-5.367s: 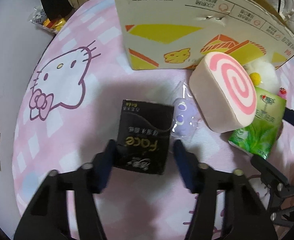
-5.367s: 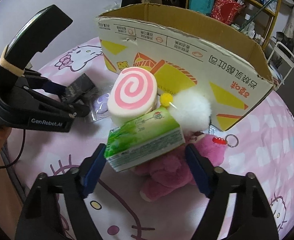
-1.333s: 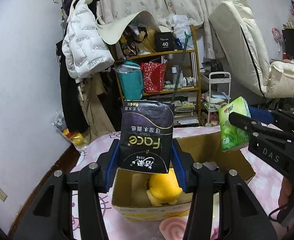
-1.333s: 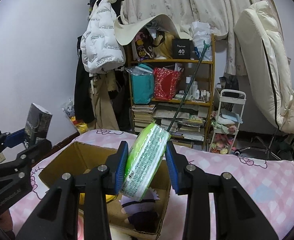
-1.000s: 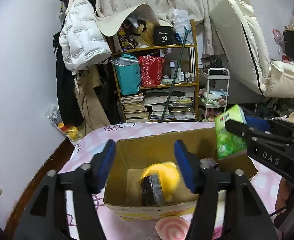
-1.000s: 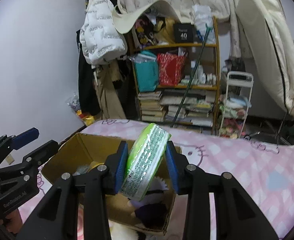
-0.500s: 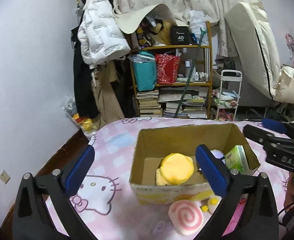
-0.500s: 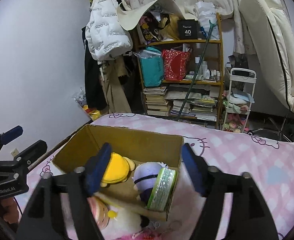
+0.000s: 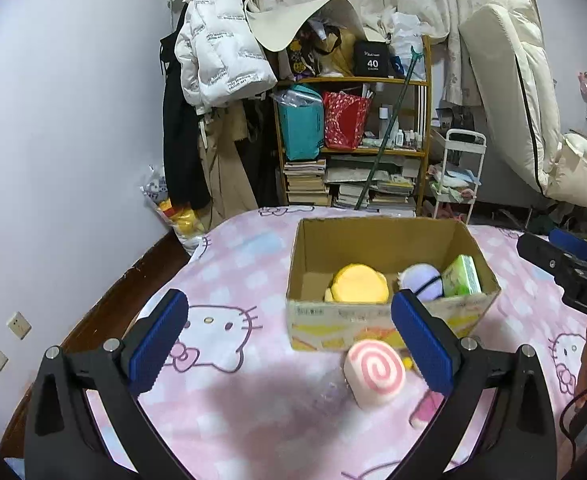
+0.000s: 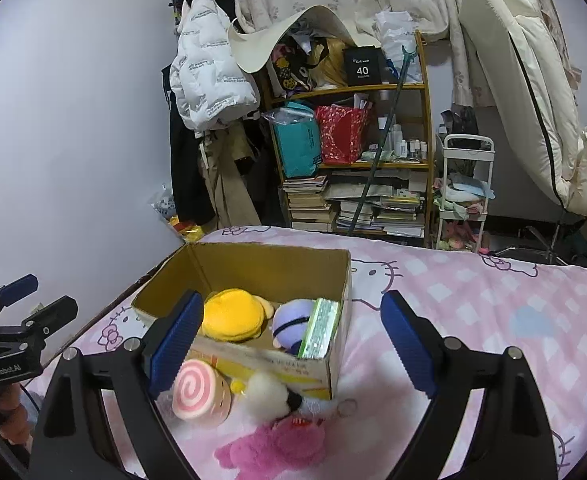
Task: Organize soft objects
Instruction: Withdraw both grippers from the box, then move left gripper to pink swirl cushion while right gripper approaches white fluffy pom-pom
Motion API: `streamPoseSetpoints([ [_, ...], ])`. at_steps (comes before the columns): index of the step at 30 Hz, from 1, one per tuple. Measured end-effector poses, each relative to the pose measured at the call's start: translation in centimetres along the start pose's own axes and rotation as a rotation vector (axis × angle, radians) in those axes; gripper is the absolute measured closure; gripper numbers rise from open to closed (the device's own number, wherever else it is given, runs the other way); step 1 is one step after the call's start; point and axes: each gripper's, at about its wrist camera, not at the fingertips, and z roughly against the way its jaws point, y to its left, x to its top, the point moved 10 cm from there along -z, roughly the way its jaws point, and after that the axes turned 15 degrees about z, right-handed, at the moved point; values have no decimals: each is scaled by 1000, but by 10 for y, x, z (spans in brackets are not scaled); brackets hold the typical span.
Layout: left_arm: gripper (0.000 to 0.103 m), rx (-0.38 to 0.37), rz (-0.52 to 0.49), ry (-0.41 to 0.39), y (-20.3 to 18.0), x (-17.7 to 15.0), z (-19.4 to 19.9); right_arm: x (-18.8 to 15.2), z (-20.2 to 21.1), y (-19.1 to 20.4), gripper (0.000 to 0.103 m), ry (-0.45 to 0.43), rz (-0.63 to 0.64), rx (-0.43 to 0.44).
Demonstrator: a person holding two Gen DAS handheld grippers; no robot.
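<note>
An open cardboard box (image 10: pixel 253 276) sits on the bed (image 10: pixel 473 312), whose pink checked sheet carries cat-face prints. Inside lie a yellow plush (image 10: pixel 233 314), a purple plush (image 10: pixel 291 322) and a green tissue pack (image 10: pixel 320 334) standing on edge against the right wall. In front of the box, on the sheet, rest a pink swirl-roll cushion (image 10: pixel 197 394), a white pompom (image 10: pixel 265 396) and a magenta plush (image 10: pixel 277 446). Behind the bed stand a cluttered bookshelf (image 10: pixel 357 152) and a white puffer jacket (image 10: pixel 209 80) hanging by the wall. The left hand-held gripper (image 9: pixel 289 336) is released, empty; the right hand-held gripper (image 10: pixel 289 336) is opening with nothing between its jaws.
</note>
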Motion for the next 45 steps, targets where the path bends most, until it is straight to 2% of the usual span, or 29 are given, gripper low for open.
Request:
streamPoseSetpoints([
  [7, 3, 27, 7, 6, 8, -10, 16, -6, 13, 8, 9, 0, 16, -1],
  [15, 3, 29, 5, 21, 13, -19, 17, -22, 8, 10, 9, 34, -2, 10],
  [25, 3, -14, 2, 52, -1, -27, -5, -35, -14, 18, 9, 78, 15, 22],
  [45, 3, -43, -110, 174, -33, -59, -52, -65, -57, 17, 9, 192, -44, 68],
])
